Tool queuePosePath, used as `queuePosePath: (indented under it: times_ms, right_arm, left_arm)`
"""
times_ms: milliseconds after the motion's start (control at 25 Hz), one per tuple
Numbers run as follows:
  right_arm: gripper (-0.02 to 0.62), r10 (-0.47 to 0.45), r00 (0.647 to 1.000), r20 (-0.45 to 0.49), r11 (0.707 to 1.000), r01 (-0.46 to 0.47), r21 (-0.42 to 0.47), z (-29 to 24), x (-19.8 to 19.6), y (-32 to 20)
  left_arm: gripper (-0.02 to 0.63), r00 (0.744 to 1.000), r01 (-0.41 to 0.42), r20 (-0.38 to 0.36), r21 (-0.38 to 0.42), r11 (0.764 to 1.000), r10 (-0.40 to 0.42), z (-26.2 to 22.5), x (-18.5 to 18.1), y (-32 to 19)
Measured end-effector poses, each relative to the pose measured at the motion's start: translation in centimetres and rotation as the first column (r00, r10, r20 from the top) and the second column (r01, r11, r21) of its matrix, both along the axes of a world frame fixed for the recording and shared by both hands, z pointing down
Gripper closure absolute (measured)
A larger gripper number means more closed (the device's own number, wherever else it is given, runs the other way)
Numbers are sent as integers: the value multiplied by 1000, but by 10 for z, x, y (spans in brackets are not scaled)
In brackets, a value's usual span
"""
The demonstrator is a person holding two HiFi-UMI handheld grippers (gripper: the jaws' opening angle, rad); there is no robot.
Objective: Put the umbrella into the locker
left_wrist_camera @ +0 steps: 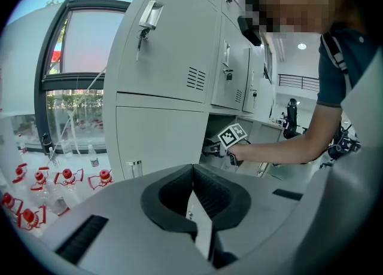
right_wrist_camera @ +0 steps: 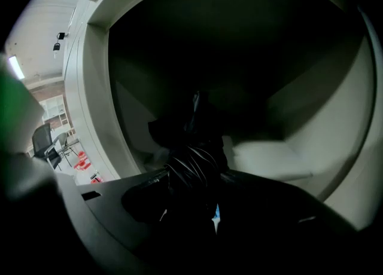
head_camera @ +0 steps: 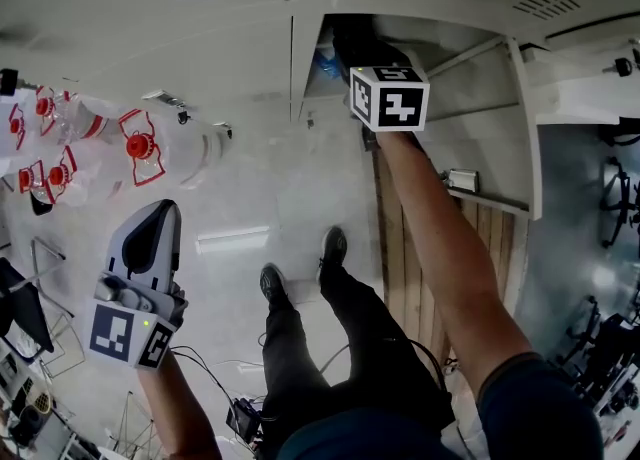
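My right gripper (head_camera: 362, 56) reaches into the open lower locker compartment (head_camera: 455, 43), its marker cube (head_camera: 388, 98) just at the opening. It is shut on the folded black umbrella (right_wrist_camera: 194, 159), which stands between its jaws and points into the dark inside of the locker (right_wrist_camera: 335, 130). In the head view the umbrella (head_camera: 358, 40) shows only as a dark bundle beyond the cube. My left gripper (head_camera: 158, 216) hangs lower left, away from the locker, its jaws together with nothing in them. From the left gripper view, the left gripper (left_wrist_camera: 194, 177) faces the locker bank (left_wrist_camera: 167, 64) and the right arm.
The compartment's door (head_camera: 525, 128) stands open to the right. Closed locker doors with keys (left_wrist_camera: 147, 20) fill the wall above. Clear bottles with red caps (head_camera: 140, 146) lie on the floor at left. The person's legs and shoes (head_camera: 300, 283) and cables (head_camera: 215, 378) are below.
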State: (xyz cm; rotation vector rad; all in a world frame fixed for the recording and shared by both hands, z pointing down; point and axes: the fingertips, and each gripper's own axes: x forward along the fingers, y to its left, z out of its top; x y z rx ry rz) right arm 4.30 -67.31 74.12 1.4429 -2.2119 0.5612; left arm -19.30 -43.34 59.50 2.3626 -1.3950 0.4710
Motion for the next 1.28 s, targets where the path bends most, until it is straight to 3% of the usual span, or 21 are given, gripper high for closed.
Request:
queuePosePath:
  times_ms: [480, 840, 1280]
  right_arm:
    - [380, -52, 995, -81, 998, 54, 20, -4, -18, -48]
    - [351, -55, 996, -74, 996, 60, 71, -14, 0, -38]
    - [353, -31, 999, -30, 988, 35, 153, -107, -4, 57]
  left_arm:
    - [588, 1000, 13, -4, -1, 1000, -13, -2, 1, 6]
    - [588, 1000, 11, 0, 40, 999, -11, -27, 5, -4]
    - [588, 1000, -14, 20, 68, 998, 13, -89, -25, 43]
